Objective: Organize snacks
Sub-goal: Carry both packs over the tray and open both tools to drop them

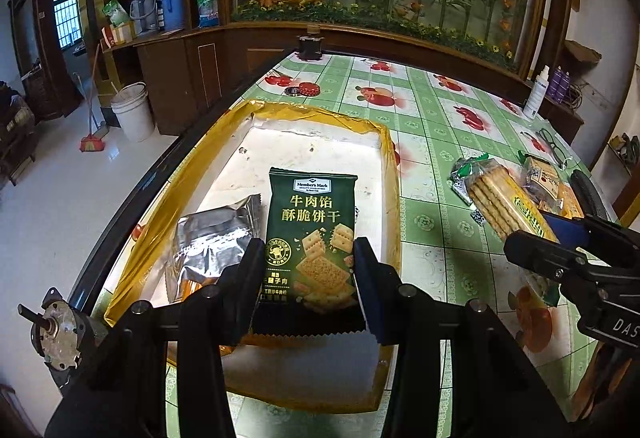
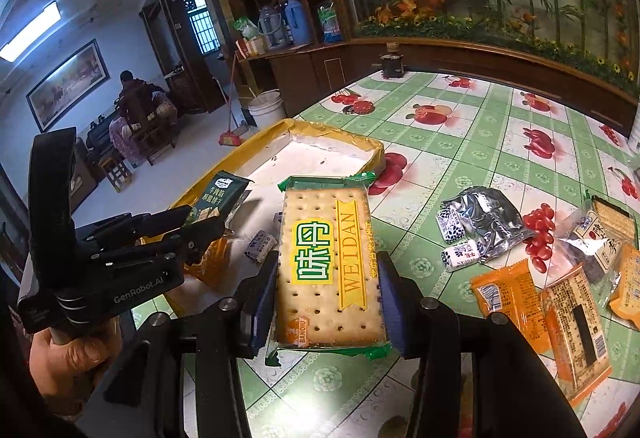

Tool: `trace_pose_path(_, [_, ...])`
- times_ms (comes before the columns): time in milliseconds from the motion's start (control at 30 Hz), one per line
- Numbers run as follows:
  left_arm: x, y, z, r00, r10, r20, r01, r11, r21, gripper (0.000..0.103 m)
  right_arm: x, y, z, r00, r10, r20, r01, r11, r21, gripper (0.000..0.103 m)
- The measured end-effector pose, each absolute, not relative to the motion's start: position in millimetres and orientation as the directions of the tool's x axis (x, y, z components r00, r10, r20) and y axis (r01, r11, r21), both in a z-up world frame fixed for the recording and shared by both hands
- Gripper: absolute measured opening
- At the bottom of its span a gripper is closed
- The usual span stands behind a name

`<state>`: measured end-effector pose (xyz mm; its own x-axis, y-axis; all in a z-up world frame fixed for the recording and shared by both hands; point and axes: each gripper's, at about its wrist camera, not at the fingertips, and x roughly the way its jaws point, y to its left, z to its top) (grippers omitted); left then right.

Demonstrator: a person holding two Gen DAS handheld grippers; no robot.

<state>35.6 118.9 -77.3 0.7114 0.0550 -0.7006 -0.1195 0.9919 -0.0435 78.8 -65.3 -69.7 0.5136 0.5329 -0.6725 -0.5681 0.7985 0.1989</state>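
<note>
My left gripper (image 1: 308, 270) is shut on a dark green Member's Mark cracker pack (image 1: 312, 234) and holds it over the yellow-rimmed white tray (image 1: 320, 118). A silver foil pack (image 1: 212, 242) lies in the tray to its left. My right gripper (image 2: 328, 290) is shut on a clear WEIDAN cracker pack with green ends (image 2: 328, 262), held above the table to the right of the tray (image 2: 372, 150). The left gripper (image 2: 192, 222) with the green pack (image 2: 218, 198) shows at the left in the right wrist view. The right gripper (image 1: 536, 242) with its cracker pack (image 1: 504, 202) shows in the left wrist view.
Loose snacks lie on the green fruit-pattern tablecloth (image 2: 460, 142) at the right: a silver pack (image 2: 492, 222), small wrapped candies (image 2: 460, 254), orange packs (image 2: 512, 298) and a cracker pack (image 2: 608, 226). A small dark pot (image 2: 392, 64) stands at the far table edge. A white bottle (image 1: 536, 94) stands at the right.
</note>
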Motion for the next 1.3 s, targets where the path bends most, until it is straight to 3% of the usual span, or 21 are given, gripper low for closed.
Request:
trace_pose_path(333, [37.0,147.2,-87.2,0.697,0.075,-0.713,-0.172,0.983,-0.065,0.043,99.2,-32.1,-81.4,0.464,0.574,-0.675,-0.588,0.769,0.25,0.047])
trace_pose_path(767, [53.9,170.4,-99.4,0.67,0.08,-0.738,-0.204,0.976,-0.078,0.043,167.8,54.8,-113.6,0.414,0.543,-0.731,-0.61,0.761,0.22,0.047])
trace_pose_path(1200, [60.0,181.9,-108.0,0.654,0.072,-0.753,-0.228,0.968,-0.105,0.043,182.8,72.0,-123.1,0.404,0.528,-0.747,-0.618,0.76,0.203,0.048])
trace_pose_path(1300, [57.8,183.8,-101.6,0.669,0.061,-0.741,-0.232,0.964,-0.129,0.049,177.4,63.5,-115.5,0.42,0.536,-0.733,-0.613,0.763,0.206,0.049])
